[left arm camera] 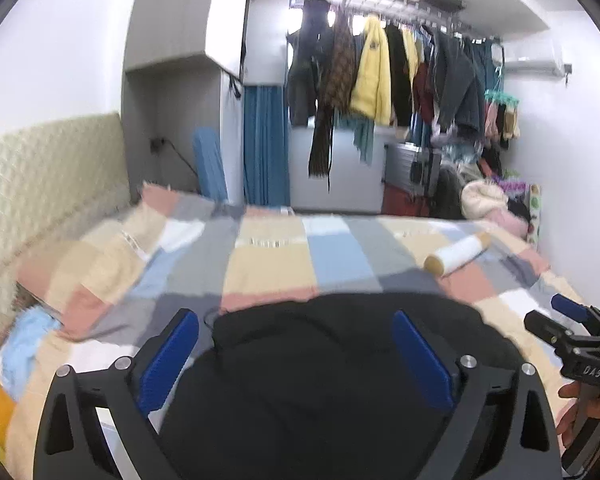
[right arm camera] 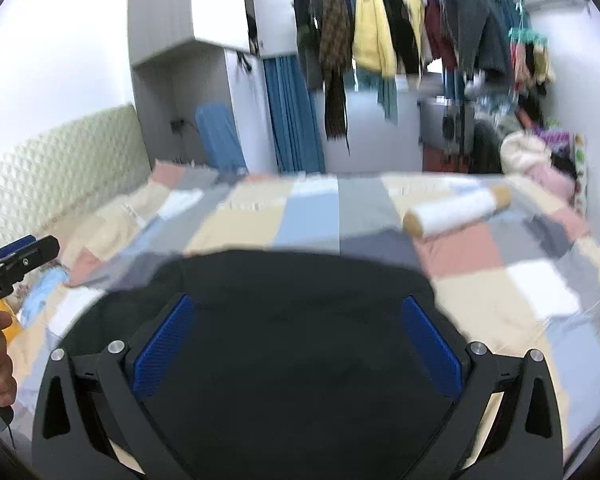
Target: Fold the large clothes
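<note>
A large black garment [left arm camera: 340, 380] lies spread on a bed covered by a patchwork quilt [left arm camera: 268, 264] of peach, blue, grey, cream and white squares, its far edge rounded and reaching toward the middle of the bed. The left gripper [left arm camera: 296, 344], black-framed with ribbed blue pads [left arm camera: 168, 360], hangs over the near part of the garment with its two fingers spread wide apart and nothing between them; whether the fingertips touch the cloth cannot be told from the blurred view. The right gripper [right arm camera: 300, 328] sits in the same posture over the black garment [right arm camera: 300, 360], its blue pads [right arm camera: 432, 352] set well apart and clasping nothing. In the left wrist view the right gripper [left arm camera: 572, 320] shows at the right edge, held by a hand [left arm camera: 576, 408]; in the right wrist view the left gripper [right arm camera: 20, 256] shows at the left edge, with a hand [right arm camera: 0, 360] below it. A white roll with tan ends [right arm camera: 456, 210] lies on the quilt [right arm camera: 308, 216] beyond the garment, to the right and well apart from it. A cream quilted headboard [left arm camera: 40, 192] stands at the left, and coats and jackets, one of them yellow [left arm camera: 374, 72], hang from a ceiling rack at the far end of the room beside a blue curtain [left arm camera: 266, 144].
</note>
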Demonstrator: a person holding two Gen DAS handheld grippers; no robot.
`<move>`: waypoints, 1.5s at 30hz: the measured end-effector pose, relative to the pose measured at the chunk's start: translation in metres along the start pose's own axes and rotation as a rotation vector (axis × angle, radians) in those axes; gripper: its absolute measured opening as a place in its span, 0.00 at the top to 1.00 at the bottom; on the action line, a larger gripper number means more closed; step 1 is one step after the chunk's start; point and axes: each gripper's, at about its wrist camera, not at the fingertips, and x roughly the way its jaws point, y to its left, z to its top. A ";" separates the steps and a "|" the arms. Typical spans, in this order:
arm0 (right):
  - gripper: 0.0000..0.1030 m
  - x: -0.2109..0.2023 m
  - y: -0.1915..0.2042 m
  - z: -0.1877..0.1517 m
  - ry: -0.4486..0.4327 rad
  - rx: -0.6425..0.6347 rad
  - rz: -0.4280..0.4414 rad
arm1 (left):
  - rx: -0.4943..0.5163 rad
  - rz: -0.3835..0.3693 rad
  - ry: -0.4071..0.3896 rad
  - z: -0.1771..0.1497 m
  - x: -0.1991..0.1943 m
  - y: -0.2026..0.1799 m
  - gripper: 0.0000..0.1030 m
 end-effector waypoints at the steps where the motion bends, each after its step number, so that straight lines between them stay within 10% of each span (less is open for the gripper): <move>1: 0.00 -0.014 0.002 0.007 -0.024 0.003 0.012 | -0.001 0.002 -0.001 0.007 -0.015 -0.002 0.04; 11: 0.00 -0.165 0.031 0.059 -0.258 0.017 0.065 | 0.066 0.026 -0.140 0.051 -0.161 -0.037 0.01; 19: 0.00 -0.222 0.052 0.044 -0.263 0.006 0.101 | 0.023 -0.050 -0.179 0.035 -0.229 -0.048 0.01; 32: 0.00 -0.262 0.084 -0.006 -0.238 -0.027 0.127 | 0.066 -0.019 -0.188 -0.007 -0.266 -0.066 0.01; 45: 0.00 -0.221 0.070 -0.038 -0.108 -0.018 0.102 | -0.122 0.055 0.018 -0.055 -0.190 -0.019 0.01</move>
